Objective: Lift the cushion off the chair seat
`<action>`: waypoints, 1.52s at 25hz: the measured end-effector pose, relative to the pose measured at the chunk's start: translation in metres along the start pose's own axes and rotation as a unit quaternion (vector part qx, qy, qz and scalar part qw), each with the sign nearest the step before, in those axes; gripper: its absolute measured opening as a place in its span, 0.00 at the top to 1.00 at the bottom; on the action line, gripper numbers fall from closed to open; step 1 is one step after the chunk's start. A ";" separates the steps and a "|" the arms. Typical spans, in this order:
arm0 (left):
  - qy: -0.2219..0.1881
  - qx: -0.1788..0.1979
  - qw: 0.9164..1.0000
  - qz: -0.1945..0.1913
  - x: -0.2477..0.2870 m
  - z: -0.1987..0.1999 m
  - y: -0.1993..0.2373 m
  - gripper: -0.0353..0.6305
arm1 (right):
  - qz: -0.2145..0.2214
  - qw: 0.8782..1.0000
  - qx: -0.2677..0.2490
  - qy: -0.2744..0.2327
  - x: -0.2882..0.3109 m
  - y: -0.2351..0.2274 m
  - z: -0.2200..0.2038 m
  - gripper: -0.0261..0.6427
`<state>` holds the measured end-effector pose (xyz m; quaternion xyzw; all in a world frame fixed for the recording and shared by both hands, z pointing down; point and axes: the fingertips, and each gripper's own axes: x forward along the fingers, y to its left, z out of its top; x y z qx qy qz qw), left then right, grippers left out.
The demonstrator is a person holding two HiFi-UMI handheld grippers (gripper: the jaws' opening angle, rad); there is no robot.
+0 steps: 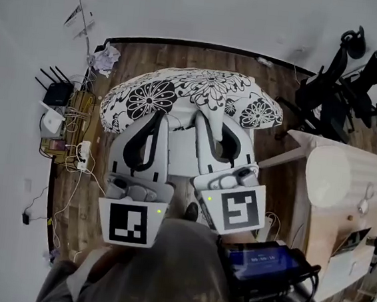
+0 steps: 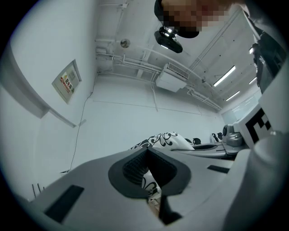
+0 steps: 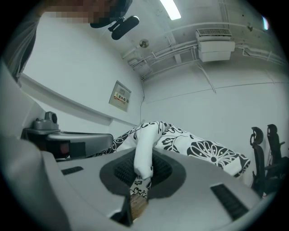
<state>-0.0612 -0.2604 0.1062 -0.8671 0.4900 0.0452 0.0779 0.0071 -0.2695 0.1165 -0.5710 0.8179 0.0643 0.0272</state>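
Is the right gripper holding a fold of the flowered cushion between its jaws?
Yes, the right gripper is closed on a white fold of the flowered cushion.

Pretty bright and even, lit by ceiling tube lights (image 2: 224,76) upper right. Heavy fisheye bending, dark corners, blurry close-up stuff along the bottom.
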 end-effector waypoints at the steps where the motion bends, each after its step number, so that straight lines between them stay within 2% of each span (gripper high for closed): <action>1: -0.004 -0.001 1.000 0.000 0.002 0.003 0.000 0.94 | -0.001 1.000 -0.002 -0.002 0.001 -0.001 0.003 0.91; 11: -0.022 0.006 1.000 0.012 0.013 0.009 0.013 0.94 | -0.006 1.000 -0.017 -0.010 0.002 0.000 0.009 0.91; 38: -0.011 0.002 1.000 0.003 0.020 0.005 0.011 0.94 | -0.013 1.000 -0.020 -0.009 0.004 -0.001 0.006 0.91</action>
